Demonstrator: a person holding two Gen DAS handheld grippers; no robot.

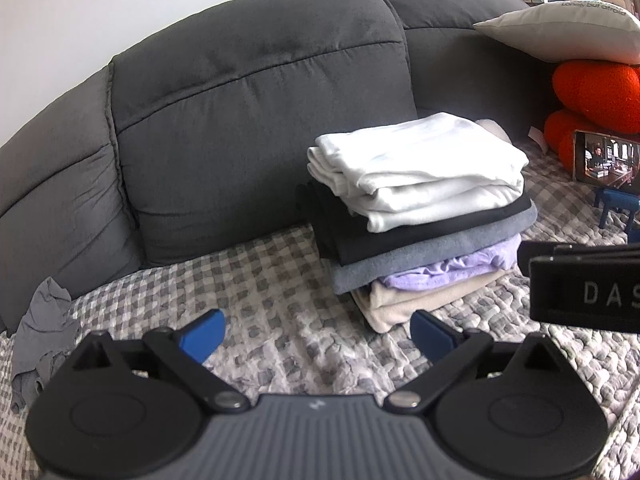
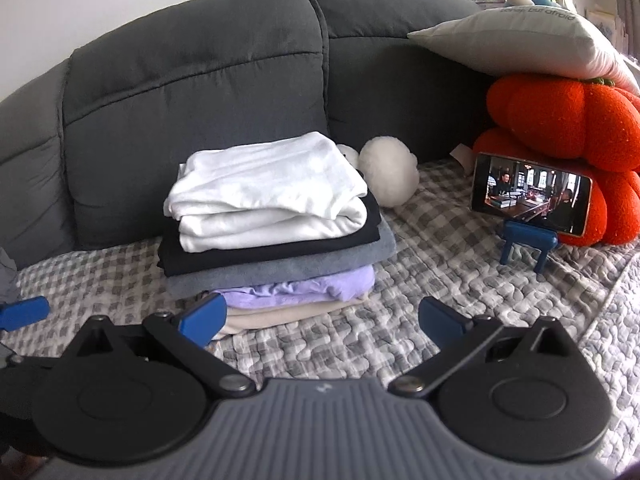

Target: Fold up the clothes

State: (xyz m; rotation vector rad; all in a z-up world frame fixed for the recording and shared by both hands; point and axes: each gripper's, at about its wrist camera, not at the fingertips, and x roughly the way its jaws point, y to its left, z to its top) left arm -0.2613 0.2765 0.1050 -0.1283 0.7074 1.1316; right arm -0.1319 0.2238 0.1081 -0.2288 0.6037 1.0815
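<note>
A: Five folded pieces, by my count, in the stack [image 1: 416,216] from the left wrist: white on top, then black, grey, lilac, beige, squared up on the checked cover [image 1: 280,280] against the sofa [image 1: 256,120]. Most of the job looks done.

B: And what's left?

A: One crumpled grey garment [image 1: 40,332], far left on the cover, not yet folded. That's my pick for the next one. Left gripper [image 1: 316,336] has its jaws spread wide, nothing between them; the stack sits just ahead and to the right, the grey garment well off to the left.

B: Over to the right wrist.

A: Same stack [image 2: 276,216], now ahead and left of the right gripper [image 2: 322,320]. Jaws parted, empty, with the beige bottom layer just past the left fingertip. A sliver of the grey garment [image 2: 6,276] shows at the left edge, well apart.

B: Distractions?

A: A phone [image 2: 530,198] on a blue stand, playing video, leaning on orange cushions [image 2: 568,120], clear of the stack.
</note>
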